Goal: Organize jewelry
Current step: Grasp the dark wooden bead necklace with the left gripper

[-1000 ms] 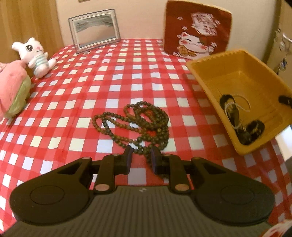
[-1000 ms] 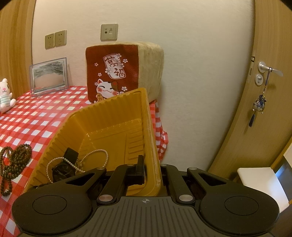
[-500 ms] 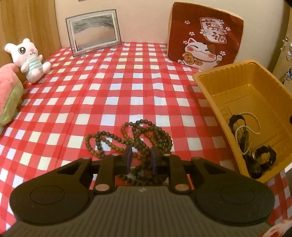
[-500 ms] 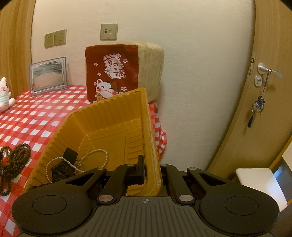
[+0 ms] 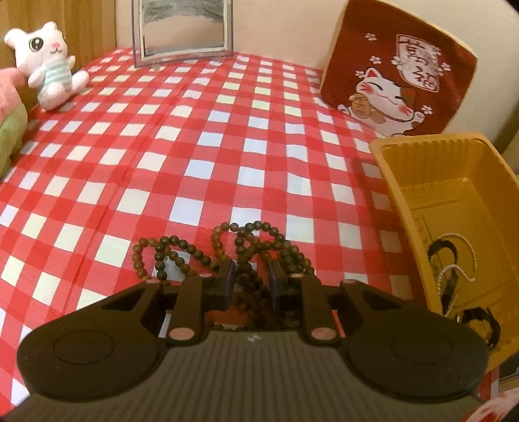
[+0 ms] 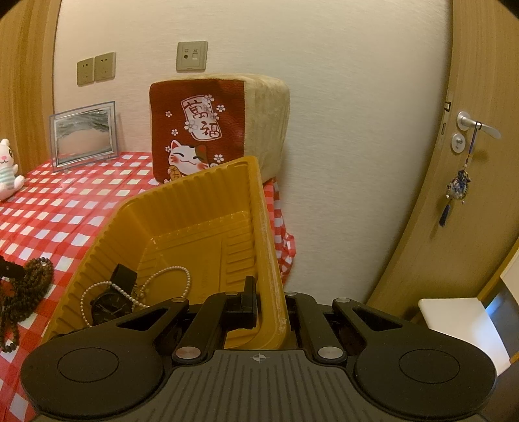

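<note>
A dark wooden bead necklace (image 5: 227,253) lies piled on the red checked tablecloth (image 5: 181,155). My left gripper (image 5: 249,279) is low over it, jaws partly open with beads between the fingertips. The necklace also shows in the right wrist view (image 6: 29,289). My right gripper (image 6: 269,302) is shut on the right rim of the yellow plastic tray (image 6: 201,207). The tray (image 5: 447,181) holds a black watch (image 6: 110,302) and a pearl necklace (image 6: 168,276).
A red lucky-cat cushion (image 5: 399,91) stands at the back against the wall. A picture frame (image 5: 181,29) and a white plush cat (image 5: 45,61) stand at the back left. A door (image 6: 480,162) is right of the table.
My left gripper has moved forward and down over the bead necklace, so beads now lie between its fingers. The right gripper and tray have stayed put.
</note>
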